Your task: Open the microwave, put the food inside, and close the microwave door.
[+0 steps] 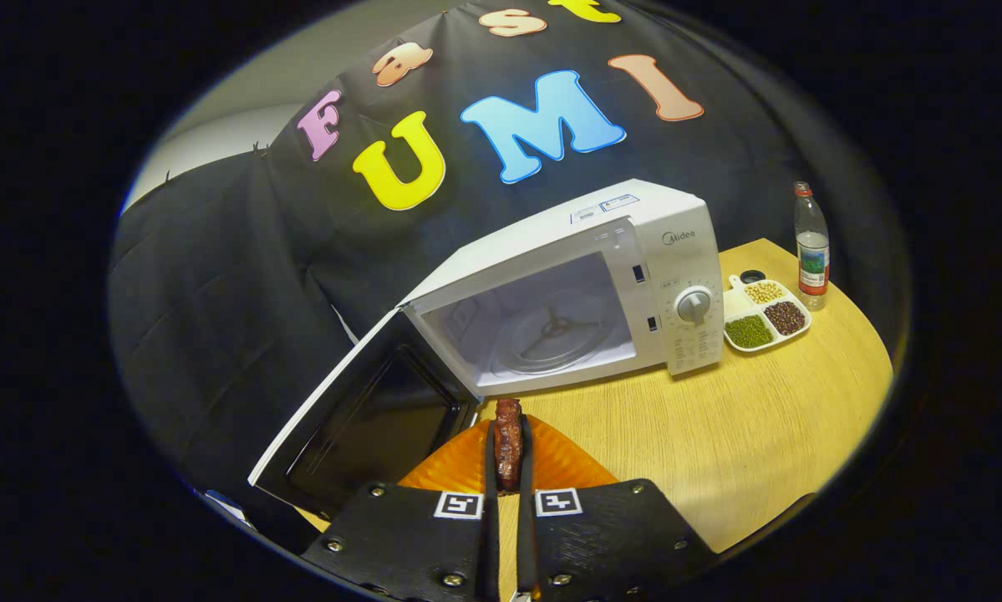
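Note:
A white microwave [567,276] stands on the wooden table [718,435] beyond my fingers. Its door [358,410] is swung wide open to the left, showing the glass turntable [551,334] in the bare cavity. My gripper [509,439] is shut on a brown piece of food [508,443], which is pinched upright between both fingers. The food hangs above the table, just short of the microwave's opening and a little left of its middle.
To the right of the microwave lies a white divided tray [764,318] with green, red and pale beans. A clear bottle [811,247] with a red cap stands behind it near the table's far edge. The open door juts out past the table's left side.

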`<state>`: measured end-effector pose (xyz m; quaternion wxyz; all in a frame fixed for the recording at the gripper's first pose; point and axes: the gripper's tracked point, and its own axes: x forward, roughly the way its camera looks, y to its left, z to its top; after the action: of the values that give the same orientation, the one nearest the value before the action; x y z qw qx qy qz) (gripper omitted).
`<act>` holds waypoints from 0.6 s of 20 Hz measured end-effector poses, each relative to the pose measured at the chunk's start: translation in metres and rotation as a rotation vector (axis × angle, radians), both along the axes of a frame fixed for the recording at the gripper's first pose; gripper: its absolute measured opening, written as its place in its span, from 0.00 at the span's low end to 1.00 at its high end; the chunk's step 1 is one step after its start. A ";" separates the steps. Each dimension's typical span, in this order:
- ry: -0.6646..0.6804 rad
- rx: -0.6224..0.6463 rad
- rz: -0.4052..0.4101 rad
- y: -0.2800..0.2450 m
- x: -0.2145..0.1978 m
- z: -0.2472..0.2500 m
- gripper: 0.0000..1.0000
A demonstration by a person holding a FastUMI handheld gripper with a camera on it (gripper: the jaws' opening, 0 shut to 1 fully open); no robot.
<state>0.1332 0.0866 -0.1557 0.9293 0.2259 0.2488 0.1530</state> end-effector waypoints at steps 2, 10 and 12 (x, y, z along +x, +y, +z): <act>-0.001 0.018 -0.005 0.003 0.019 -0.002 0.08; -0.047 0.025 -0.037 0.015 0.104 -0.023 0.08; -0.062 0.026 -0.047 0.020 0.127 -0.029 0.08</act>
<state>0.2601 0.1064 -0.1844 0.9370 0.2388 0.2123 0.1412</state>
